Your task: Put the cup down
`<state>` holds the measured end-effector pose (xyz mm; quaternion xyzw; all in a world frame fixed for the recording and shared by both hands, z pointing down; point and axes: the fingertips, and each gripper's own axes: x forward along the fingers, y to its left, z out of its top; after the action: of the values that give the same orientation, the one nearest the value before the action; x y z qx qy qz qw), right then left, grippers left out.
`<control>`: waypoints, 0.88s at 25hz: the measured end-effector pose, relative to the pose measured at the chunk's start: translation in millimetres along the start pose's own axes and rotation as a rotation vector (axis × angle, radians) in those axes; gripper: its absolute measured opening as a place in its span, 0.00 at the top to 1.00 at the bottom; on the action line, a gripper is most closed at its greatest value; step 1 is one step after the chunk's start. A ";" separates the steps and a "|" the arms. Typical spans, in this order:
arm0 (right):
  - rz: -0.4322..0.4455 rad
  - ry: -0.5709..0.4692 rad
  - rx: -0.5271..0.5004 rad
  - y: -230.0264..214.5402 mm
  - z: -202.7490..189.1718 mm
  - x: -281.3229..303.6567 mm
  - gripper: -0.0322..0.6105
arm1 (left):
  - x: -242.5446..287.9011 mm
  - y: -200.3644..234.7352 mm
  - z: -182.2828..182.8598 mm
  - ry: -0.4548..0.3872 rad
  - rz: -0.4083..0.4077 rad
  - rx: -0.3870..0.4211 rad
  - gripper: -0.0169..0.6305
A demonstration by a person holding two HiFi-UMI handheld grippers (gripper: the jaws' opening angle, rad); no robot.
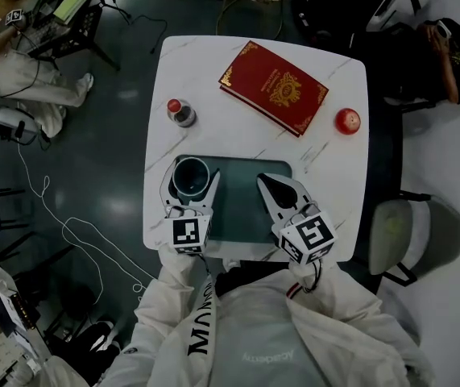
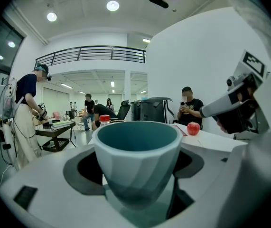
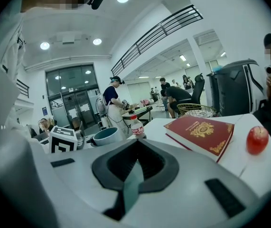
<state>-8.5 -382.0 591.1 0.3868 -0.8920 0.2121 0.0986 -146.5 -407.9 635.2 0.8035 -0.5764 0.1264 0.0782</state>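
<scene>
A grey-and-teal cup (image 1: 191, 176) stands upright between the jaws of my left gripper (image 1: 192, 185), which is shut on it. The cup is over the far left corner of the teal mat (image 1: 246, 208); I cannot tell whether its base touches the mat. In the left gripper view the cup (image 2: 137, 151) fills the space between the jaws of that gripper (image 2: 137, 177). My right gripper (image 1: 265, 182) hangs over the right half of the mat, shut and empty. In the right gripper view the right gripper (image 3: 134, 170) shows only a thin slit, and the cup (image 3: 106, 136) sits to the left.
On the white marble table (image 1: 334, 176) lie a red book (image 1: 272, 86) at the far middle, a red apple (image 1: 347, 121) at the right and a small red-capped bottle (image 1: 180, 113) just beyond the cup. A grey chair (image 1: 411, 236) stands at the table's right.
</scene>
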 end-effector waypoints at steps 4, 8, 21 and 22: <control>-0.001 0.007 0.004 -4.9 -3.0 3.3 0.94 | 7.4 1.0 -3.8 0.000 0.004 0.001 0.36; -0.004 0.016 0.010 -10.1 -7.8 5.0 0.94 | 13.0 2.4 -9.1 0.004 0.008 0.001 0.36; -0.006 0.036 0.012 -21.0 -12.0 10.8 0.94 | 27.2 9.1 -26.1 0.021 0.039 -0.006 0.36; -0.006 0.037 0.013 -21.5 -12.2 10.8 0.94 | 27.8 9.1 -27.3 0.023 0.039 -0.007 0.36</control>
<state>0.1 -396.6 612.1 0.3862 -0.8875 0.2246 0.1134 -149.7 -428.5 669.3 0.7903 -0.5915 0.1351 0.0853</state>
